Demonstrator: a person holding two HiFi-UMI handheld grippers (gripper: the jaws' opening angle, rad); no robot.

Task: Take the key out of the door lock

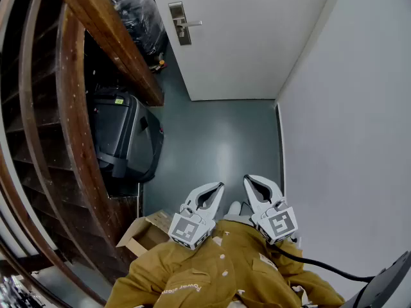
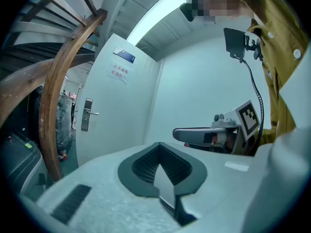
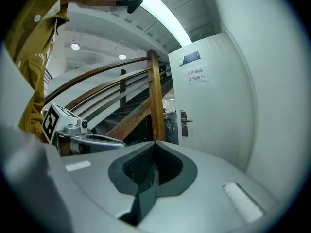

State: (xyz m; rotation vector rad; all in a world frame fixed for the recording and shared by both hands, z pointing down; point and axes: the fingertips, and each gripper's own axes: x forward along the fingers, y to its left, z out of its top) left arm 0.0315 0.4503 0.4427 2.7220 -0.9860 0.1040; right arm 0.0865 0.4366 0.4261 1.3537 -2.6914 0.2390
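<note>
A white door (image 1: 244, 37) stands closed at the far end of the grey floor. Its metal lock plate with a lever handle (image 1: 179, 23) is small in every view; I cannot make out a key in it. The same lock plate (image 2: 86, 114) shows far off in the left gripper view, and the lock plate (image 3: 183, 123) also in the right gripper view. My left gripper (image 1: 219, 185) and right gripper (image 1: 246, 179) are held side by side close to the person's chest, far from the door. Both are shut with nothing between the jaws.
A wooden stair rail (image 1: 77, 127) curves along the left. Under it sit a black case (image 1: 125, 140) and an open cardboard box (image 1: 144, 233). Plastic-wrapped goods (image 1: 135, 11) lie left of the door. A white wall (image 1: 347, 120) runs along the right.
</note>
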